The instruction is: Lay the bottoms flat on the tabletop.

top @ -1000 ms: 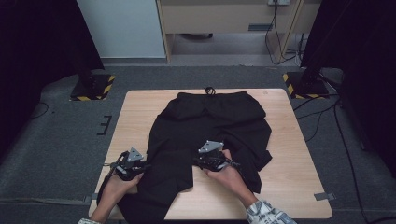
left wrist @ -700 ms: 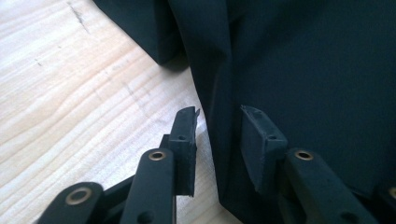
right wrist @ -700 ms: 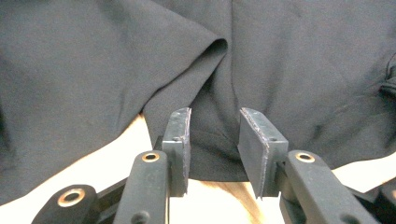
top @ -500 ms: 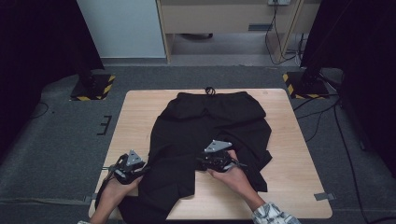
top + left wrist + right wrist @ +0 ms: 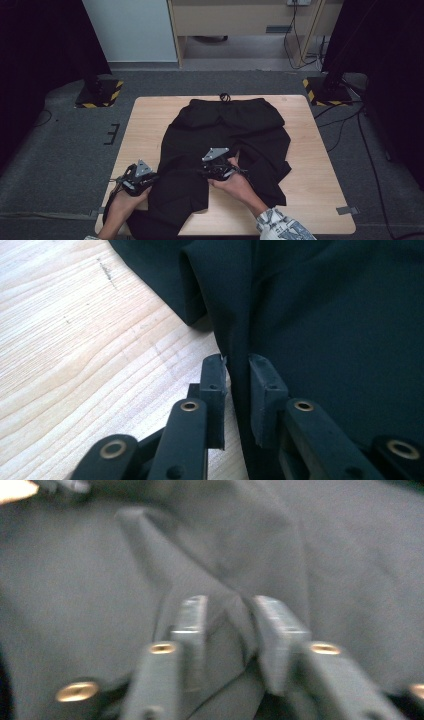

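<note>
The black trousers (image 5: 227, 145) lie spread on the wooden surface (image 5: 310, 150). The left gripper (image 5: 235, 375) has just been closing its fingers onto the leg's edge, a thin bite that could slip free. The right gripper (image 5: 230, 617) has just been closing on a raised fold and might catch both layers.

Light wood table (image 5: 320, 165), squarish, sitting on grey carpet (image 5: 60, 165). The only thing lying on it is a pair of black pants (image 5: 225, 135), waistband toward the far edge with the drawstring loop right at that edge. The legs run back to the near side, and the left one hangs a bit over the near edge. The fabric is rumpled around the middle. There's bare wood on both sides.
</note>
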Available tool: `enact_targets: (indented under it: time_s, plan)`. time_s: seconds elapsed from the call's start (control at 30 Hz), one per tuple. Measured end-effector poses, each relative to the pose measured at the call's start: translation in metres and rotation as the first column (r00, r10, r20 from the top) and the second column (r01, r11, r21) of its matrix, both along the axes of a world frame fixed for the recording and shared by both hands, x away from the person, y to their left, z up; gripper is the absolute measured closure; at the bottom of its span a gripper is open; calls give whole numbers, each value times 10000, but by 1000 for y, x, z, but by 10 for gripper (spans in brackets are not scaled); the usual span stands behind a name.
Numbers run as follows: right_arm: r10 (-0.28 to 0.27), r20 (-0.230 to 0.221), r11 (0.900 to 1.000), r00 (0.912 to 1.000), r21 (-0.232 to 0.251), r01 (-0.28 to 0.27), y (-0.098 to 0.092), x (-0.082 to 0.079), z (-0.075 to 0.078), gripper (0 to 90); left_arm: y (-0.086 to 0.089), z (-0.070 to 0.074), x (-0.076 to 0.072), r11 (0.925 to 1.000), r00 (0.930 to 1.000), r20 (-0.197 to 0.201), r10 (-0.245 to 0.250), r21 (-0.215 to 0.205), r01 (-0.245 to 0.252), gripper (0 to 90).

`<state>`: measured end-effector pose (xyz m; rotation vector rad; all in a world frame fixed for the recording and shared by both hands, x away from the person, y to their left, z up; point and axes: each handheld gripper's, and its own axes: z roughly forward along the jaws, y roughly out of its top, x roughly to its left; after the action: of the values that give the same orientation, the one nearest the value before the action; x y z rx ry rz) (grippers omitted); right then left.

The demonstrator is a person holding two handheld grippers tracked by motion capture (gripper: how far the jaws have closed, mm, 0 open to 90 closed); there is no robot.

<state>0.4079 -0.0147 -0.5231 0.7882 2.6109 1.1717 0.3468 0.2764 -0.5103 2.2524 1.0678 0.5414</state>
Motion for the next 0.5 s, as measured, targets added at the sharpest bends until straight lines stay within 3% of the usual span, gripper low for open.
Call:
enact_targets:
  time_s: [0.1,0.27,0.4,0.5]
  plan:
    - [160,-82,9998,9998,-79,-160,-4,-5,0,887,-1,0,0,10000,10000,-41,-42,-2,42,780]
    - [193,-180,9998,9997,-14,-194,-20,-18,1,896,-2,-1,-1,9999,9999,-40,-109,-29,109,740]
    - [163,-222,9996,9996,217,-158,-37,-31,1,897,0,1,-1,9997,9999,114,67,-216,-65,588]
    - [170,-299,9994,9994,296,-161,-48,-41,2,896,5,6,-1,9986,9989,395,263,-468,-245,580]
